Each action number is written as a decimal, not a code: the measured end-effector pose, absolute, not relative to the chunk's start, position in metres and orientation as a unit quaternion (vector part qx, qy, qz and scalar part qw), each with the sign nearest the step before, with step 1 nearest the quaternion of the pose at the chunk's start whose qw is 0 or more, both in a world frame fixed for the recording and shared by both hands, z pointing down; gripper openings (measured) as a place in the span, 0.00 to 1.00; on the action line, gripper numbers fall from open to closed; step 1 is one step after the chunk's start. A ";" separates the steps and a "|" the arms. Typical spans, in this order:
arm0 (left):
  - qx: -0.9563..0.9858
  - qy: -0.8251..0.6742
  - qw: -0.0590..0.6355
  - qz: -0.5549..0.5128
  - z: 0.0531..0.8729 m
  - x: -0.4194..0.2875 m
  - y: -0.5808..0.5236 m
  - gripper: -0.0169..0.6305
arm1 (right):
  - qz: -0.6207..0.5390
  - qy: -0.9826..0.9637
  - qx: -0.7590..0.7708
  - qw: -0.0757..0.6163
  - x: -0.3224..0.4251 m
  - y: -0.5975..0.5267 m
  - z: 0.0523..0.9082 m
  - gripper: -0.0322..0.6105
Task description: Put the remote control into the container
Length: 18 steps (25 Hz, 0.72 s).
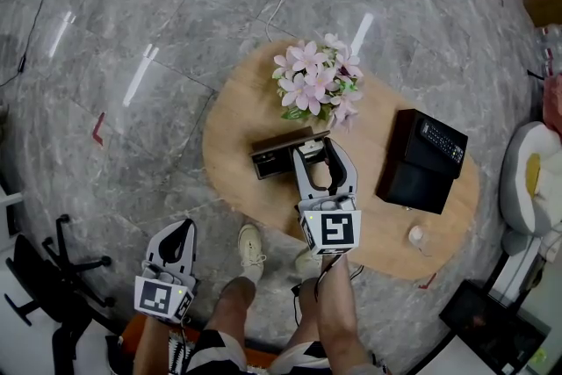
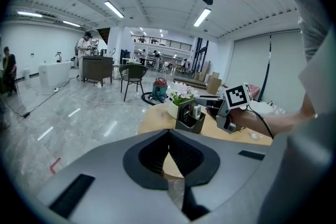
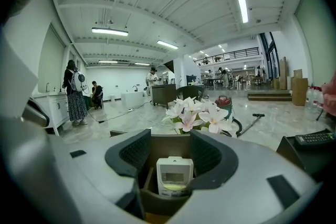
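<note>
White remote control (image 3: 175,177) stands between parted jaws of right gripper (image 3: 174,153), inside container (image 3: 164,204); long axis vertical, display facing camera. Left gripper (image 2: 169,148) jaws together, empty.

Pink flowers (image 1: 314,82) (white pot), black box (image 1: 411,185) on table (image 1: 233,124).

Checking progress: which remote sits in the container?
The white remote, upright in the brown container; the black remote lies atop the black box.

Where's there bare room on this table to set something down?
The left end of the table, left of the container and flowers, is bare. So is the strip between the right tool and the black box. The middle is crowded: flowers, container, tool.
</note>
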<state>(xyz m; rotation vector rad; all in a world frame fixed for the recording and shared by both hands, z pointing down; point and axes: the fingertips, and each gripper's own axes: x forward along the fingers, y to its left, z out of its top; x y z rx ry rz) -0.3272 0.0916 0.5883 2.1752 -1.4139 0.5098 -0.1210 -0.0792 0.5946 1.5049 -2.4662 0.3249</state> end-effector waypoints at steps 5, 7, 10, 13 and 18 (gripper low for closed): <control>0.799 -0.519 0.243 0.183 0.582 -0.325 0.091 0.04 | 0.114 -0.842 0.515 0.115 -0.119 -0.077 0.591 0.41; 0.799 -0.520 0.241 0.182 0.579 -0.326 0.089 0.04 | 0.114 -0.844 0.511 0.118 -0.120 -0.077 0.589 0.41; 0.800 -0.521 0.237 0.180 0.573 -0.327 0.087 0.04 | 0.119 -0.849 0.502 0.115 -0.122 -0.075 0.583 0.41; 0.802 -0.521 0.233 0.178 0.566 -0.324 0.083 0.04 | 0.124 -0.853 0.494 0.109 -0.122 -0.073 0.573 0.41; 0.806 -0.521 0.224 0.171 0.550 -0.314 0.075 0.04 | 0.123 -0.857 0.489 0.106 -0.116 -0.071 0.556 0.41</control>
